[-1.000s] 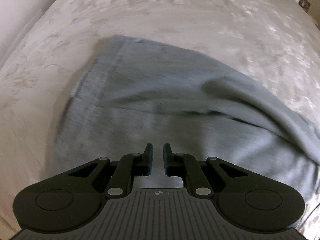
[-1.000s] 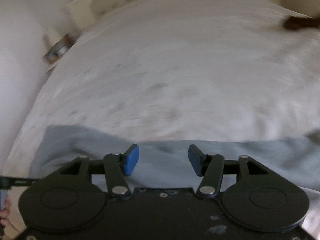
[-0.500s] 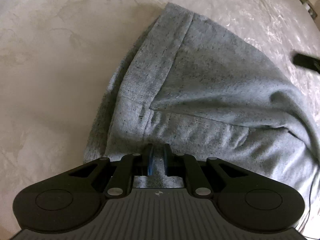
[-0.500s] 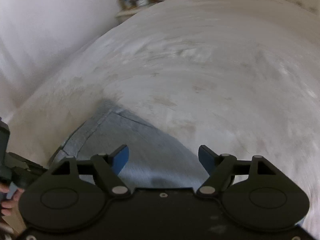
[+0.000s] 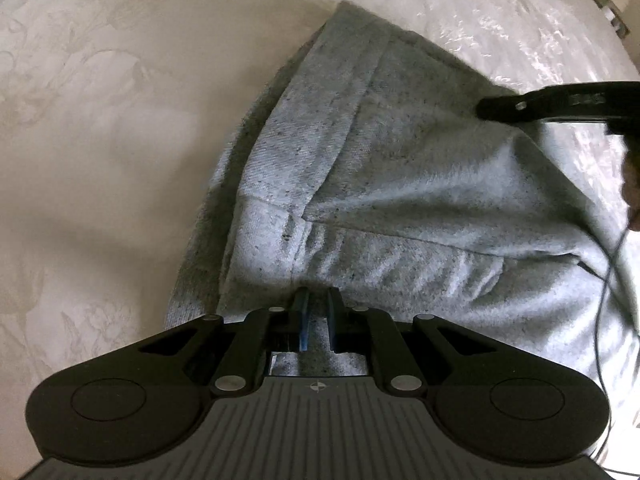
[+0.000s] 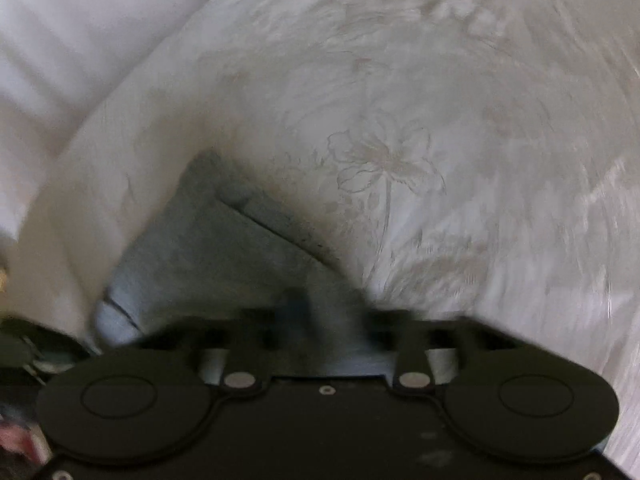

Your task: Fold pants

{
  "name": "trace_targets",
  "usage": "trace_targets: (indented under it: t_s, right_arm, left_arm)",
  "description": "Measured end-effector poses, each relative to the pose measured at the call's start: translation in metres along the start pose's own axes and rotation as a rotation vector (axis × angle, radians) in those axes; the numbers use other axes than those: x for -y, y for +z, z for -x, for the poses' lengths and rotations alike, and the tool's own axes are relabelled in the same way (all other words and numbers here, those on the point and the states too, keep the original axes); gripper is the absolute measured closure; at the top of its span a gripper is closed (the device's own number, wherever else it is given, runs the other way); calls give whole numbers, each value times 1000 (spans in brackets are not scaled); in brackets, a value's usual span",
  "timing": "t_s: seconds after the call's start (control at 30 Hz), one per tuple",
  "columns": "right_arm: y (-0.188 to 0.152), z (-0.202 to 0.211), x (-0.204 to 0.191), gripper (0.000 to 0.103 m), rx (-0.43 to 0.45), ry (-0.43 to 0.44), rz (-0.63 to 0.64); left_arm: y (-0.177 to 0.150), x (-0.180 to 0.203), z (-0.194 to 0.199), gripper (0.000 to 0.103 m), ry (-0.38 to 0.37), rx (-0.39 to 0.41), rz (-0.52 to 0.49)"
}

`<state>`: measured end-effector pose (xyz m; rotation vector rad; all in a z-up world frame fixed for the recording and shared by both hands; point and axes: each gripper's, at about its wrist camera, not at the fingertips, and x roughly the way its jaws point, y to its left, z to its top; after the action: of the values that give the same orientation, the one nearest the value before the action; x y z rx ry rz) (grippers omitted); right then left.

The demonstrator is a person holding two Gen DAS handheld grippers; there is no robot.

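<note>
Grey sweatpants (image 5: 400,184) lie bunched on a white bedspread (image 5: 100,140). My left gripper (image 5: 316,316) is shut on the gathered fabric at the near edge of the pants. The right gripper's arm (image 5: 560,102) reaches in over the pants from the right. In the right wrist view the picture is blurred: the pants (image 6: 208,248) run from the fingers toward the upper left, and my right gripper (image 6: 320,316) has closed in with grey fabric between its fingers.
The white embroidered bedspread (image 6: 440,140) surrounds the pants on all sides. A white wall or curtain (image 6: 60,40) stands at the left of the right wrist view. A thin cable (image 5: 604,304) hangs at the right edge.
My left gripper has stayed shut on the pants. My right gripper has swung over the pants, and its wide-open fingers have closed toward each other on the fabric.
</note>
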<state>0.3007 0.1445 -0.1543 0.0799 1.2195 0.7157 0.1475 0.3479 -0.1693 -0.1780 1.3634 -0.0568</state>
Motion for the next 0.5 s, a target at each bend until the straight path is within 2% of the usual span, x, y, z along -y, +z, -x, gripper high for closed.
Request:
trace_targets:
  t_s: [0.17, 0.27, 0.37, 0.5]
  right_arm:
    - [-33, 84, -69, 89, 170, -9, 157]
    - [-71, 123, -124, 89, 217, -5, 283]
    - [-122, 130, -166, 89, 191, -13, 369]
    - [-180, 103, -193, 90, 96, -20, 401]
  left_arm:
    - [-18, -17, 34, 92, 11, 79, 62]
    - [-33, -35, 64, 92, 75, 151, 122]
    - [-45, -56, 91, 92, 108, 207, 194]
    - [-58, -74, 118, 92, 170, 266, 253]
